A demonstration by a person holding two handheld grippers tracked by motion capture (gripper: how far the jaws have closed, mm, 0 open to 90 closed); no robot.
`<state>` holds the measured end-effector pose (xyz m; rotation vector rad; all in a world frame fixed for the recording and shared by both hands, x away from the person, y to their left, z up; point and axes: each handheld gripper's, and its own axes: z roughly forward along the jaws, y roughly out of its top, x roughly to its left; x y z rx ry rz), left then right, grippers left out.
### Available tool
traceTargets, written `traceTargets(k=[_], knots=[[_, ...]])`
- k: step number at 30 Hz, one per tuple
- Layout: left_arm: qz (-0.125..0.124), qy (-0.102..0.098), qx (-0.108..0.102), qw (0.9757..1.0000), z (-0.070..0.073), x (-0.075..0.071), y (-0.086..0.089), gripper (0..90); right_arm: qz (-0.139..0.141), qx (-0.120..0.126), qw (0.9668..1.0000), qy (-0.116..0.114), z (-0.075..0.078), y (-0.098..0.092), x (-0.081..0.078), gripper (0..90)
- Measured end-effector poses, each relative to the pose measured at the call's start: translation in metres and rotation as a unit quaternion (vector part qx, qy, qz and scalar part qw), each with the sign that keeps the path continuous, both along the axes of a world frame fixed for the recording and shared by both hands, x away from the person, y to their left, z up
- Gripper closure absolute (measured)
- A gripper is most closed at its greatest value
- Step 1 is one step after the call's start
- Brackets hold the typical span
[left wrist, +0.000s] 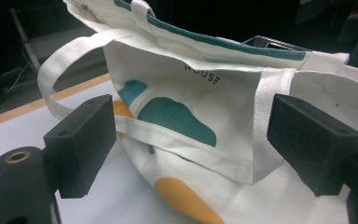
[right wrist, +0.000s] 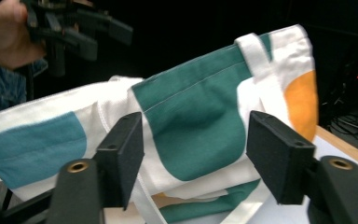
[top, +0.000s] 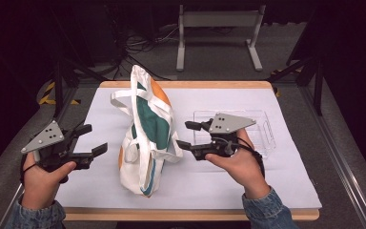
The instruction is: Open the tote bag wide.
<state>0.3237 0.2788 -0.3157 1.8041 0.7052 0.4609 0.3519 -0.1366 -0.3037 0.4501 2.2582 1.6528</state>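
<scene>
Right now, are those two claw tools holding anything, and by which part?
Nothing is held. The left gripper and right gripper are both open, either side of the bag, not touching it.

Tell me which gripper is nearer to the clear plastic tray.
The right one. The right gripper sits directly at the clear plastic tray, overlapping its near-left part in the high view. The left gripper is across the tote bag, far from the tray.

A wooden-edged worktop (top: 186, 85) is carrying a white sheet (top: 286, 181), a white, teal and orange canvas tote bag (top: 147, 138) and a clear plastic tray (top: 266, 128).
</scene>
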Motion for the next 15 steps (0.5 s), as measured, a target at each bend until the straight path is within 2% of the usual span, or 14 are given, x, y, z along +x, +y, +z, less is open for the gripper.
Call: traceTargets(k=[3, 9, 12, 15], knots=[[-0.006, 0.002, -0.002, 1.0, -0.001, 0.001, -0.002, 16.2, 0.023, -0.008, 0.9996, 0.016, -0.006, 0.013, 0.001, 40.9], [-0.011, 0.006, -0.002, 0.9999, -0.003, 0.001, -0.006, 15.9, 0.051, -0.034, 0.9979, 0.021, -0.009, 0.031, -0.003, 41.7], [-0.014, 0.005, 0.0, 0.9999, -0.004, 0.002, -0.007, 15.9, 0.064, -0.044, 0.9965, 0.031, -0.012, 0.037, -0.007, 46.2], [-0.015, 0.009, -0.001, 0.9998, -0.004, 0.002, -0.008, 15.8, 0.064, -0.063, 0.9953, 0.034, -0.018, 0.04, -0.01, 54.7]])
